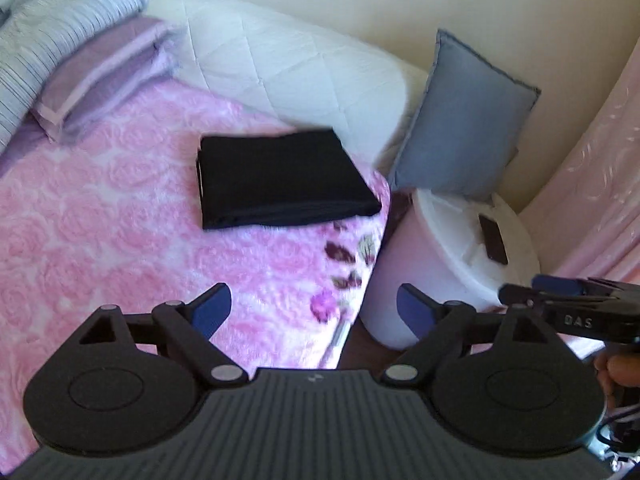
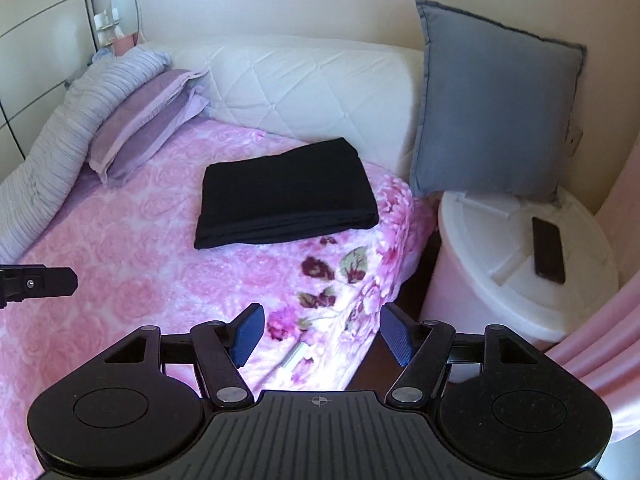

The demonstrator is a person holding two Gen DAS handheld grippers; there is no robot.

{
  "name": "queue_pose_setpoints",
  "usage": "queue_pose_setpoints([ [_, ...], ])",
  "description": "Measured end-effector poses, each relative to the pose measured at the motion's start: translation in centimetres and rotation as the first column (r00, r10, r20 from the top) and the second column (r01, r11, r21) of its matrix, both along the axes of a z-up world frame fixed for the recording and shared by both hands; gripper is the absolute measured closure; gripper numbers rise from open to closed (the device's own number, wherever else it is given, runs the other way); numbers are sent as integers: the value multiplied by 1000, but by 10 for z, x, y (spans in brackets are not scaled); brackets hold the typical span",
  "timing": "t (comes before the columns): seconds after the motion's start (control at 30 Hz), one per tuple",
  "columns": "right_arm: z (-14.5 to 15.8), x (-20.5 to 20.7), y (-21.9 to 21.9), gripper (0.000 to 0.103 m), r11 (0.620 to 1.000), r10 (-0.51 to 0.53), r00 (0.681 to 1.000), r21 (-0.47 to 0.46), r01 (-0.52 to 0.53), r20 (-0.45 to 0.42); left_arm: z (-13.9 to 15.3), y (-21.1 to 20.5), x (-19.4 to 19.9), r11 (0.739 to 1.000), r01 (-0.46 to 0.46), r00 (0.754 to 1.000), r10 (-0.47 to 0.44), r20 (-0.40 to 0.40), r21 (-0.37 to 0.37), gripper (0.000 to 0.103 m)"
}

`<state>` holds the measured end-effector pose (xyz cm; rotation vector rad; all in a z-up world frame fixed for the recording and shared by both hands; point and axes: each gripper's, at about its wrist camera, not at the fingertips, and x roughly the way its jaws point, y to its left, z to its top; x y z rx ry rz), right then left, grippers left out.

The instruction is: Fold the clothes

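On the pink bedspread [image 2: 120, 240], near the foot corner of the bed, lies the black garment [image 2: 286, 194], already a flat, squared-off packet with stacked layers showing along its near edge. It lies as the task wants it: folded. Whether I made that fold I cannot say from here, and I see no other loose clothing on the bed, so I judge this piece needs no further fold; if more clothes wait, they are out of sight.

My left claw [image 1: 310, 312] hangs above the bedspread with its blue pads spread wide and nothing between them. My right claw [image 2: 318, 332] is likewise spread and empty, over the flowered corner of the bedspread, well short of the garment. Neither touches cloth.

Around it: a white quilted bolster [image 2: 304, 88] runs along the wall behind the garment, a lilac pillow [image 2: 140, 136] and a striped grey one [image 2: 80, 120] sit further up the bed, and a blue-grey cushion [image 2: 492, 100] leans on the wall above a white tub [image 2: 500, 280], with a dark phone [image 2: 548, 250] on its lid. Nothing lies between my claws and the garment; only the bed's edge and the tub crowd the right side.
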<state>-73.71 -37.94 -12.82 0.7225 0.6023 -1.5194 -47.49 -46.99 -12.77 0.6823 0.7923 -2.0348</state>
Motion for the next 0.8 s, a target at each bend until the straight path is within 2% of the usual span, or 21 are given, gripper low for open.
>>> queue_pose_setpoints([
  [0.07, 7, -2, 4, 35, 1000, -7, 1000, 5, 7, -5, 3, 3, -2, 999, -34, 999, 34, -2, -20, 16],
  [0.2, 16, 0, 14, 34, 999, -28, 998, 15, 29, -58, 5, 3, -4, 996, -85, 995, 85, 49, -18, 16],
  [0.37, 20, 1, 19, 33, 999, -31, 998, 11, 32, -57, 9, 6, 2, 990, -135, 985, 138, 99, -33, 16],
  [0.5, 26, 4, 18, 33, 1000, -13, 999, -3, 12, -48, 15, 9, 0, 987, -145, 980, 153, 129, -67, 16],
  [0.8, 30, 19, 16, 33, 999, 41, 997, -17, -42, -63, 22, 17, -5, 984, -137, 981, 150, 124, -110, 16],
])
